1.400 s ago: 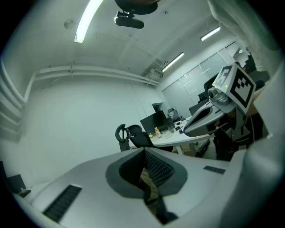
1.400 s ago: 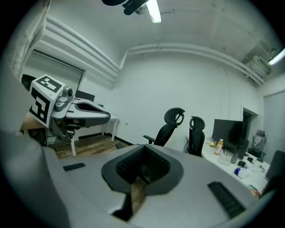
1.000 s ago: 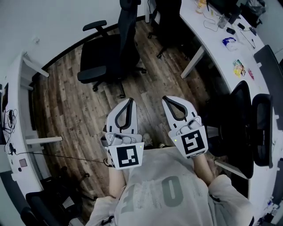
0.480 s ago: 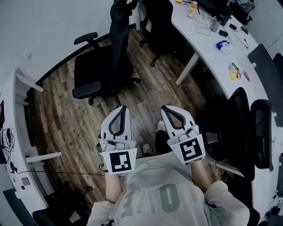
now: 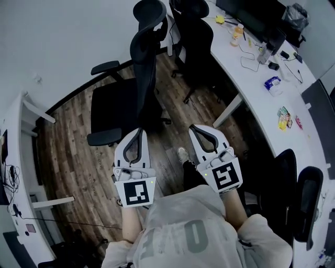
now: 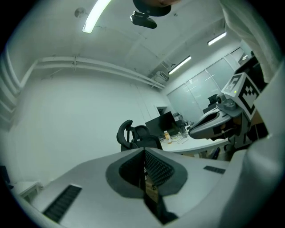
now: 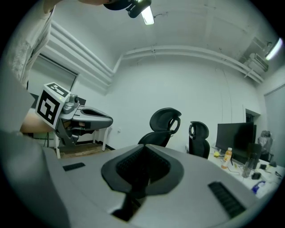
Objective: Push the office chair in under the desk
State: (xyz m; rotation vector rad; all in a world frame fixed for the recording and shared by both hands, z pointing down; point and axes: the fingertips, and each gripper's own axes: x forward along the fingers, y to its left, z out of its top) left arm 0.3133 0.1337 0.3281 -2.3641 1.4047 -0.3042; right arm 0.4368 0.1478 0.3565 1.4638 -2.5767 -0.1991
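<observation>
A black high-backed office chair [image 5: 128,91] stands out on the wooden floor, away from the long white desk [image 5: 246,68] at the right. Just short of its seat is my left gripper [image 5: 138,132], shut and empty, level. Beside it my right gripper [image 5: 200,128] is also shut on nothing. Neither touches the chair. In the left gripper view the chair [image 6: 126,134] shows beyond the closed tips [image 6: 144,152]. The right gripper view has the same chair [image 7: 163,126] ahead of its closed tips [image 7: 142,149].
A second black chair [image 5: 194,29] sits at the desk farther on. A monitor [image 5: 251,13], a bottle [image 5: 238,34], cables and packets lie on the desk. More dark chairs [image 5: 293,188] stand at the lower right. A white desk [image 5: 18,152] lines the left wall.
Both grippers have moved forward together across the floor, and the loose chair now lies closer in front of the left one. Their jaws stayed shut.
</observation>
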